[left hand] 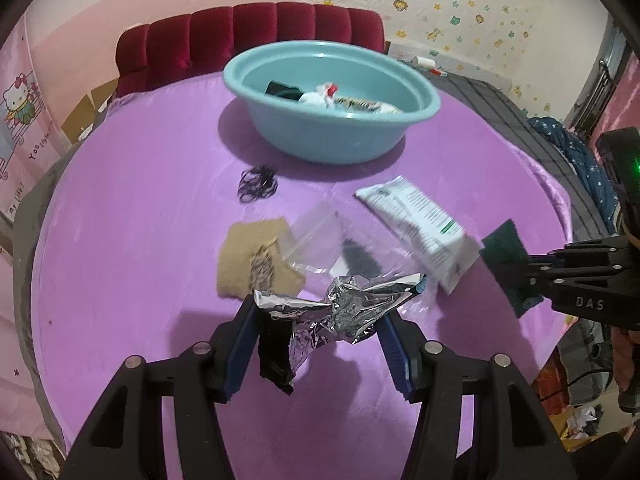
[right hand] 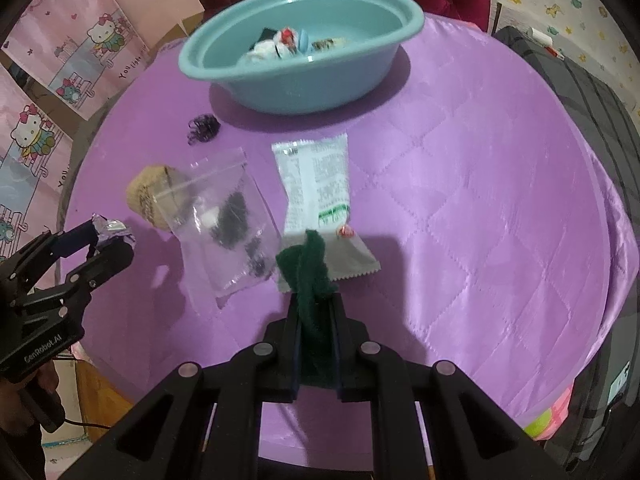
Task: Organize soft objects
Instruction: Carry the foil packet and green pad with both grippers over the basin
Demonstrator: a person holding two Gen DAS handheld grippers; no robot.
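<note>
My left gripper (left hand: 318, 316) is shut on a crumpled silver foil wrapper (left hand: 340, 308) and holds it above the purple table; it also shows in the right wrist view (right hand: 108, 230). My right gripper (right hand: 316, 304) is shut on a dark green scouring pad (right hand: 310, 272), seen edge-on; the pad also shows in the left wrist view (left hand: 510, 264). A teal basin (left hand: 332, 100) at the back holds several soft items. On the table lie a tan sponge (left hand: 248, 260), a clear zip bag (right hand: 224, 216), a white packet (right hand: 316, 184) and a bunch of black hair ties (left hand: 258, 188).
The round table has a purple quilted cover (right hand: 480, 200). A red tufted chair back (left hand: 248, 40) stands behind the basin. A grey bed (left hand: 520, 120) with blue cloth lies to the right. A small red-and-white candy (right hand: 345, 232) lies by the packet.
</note>
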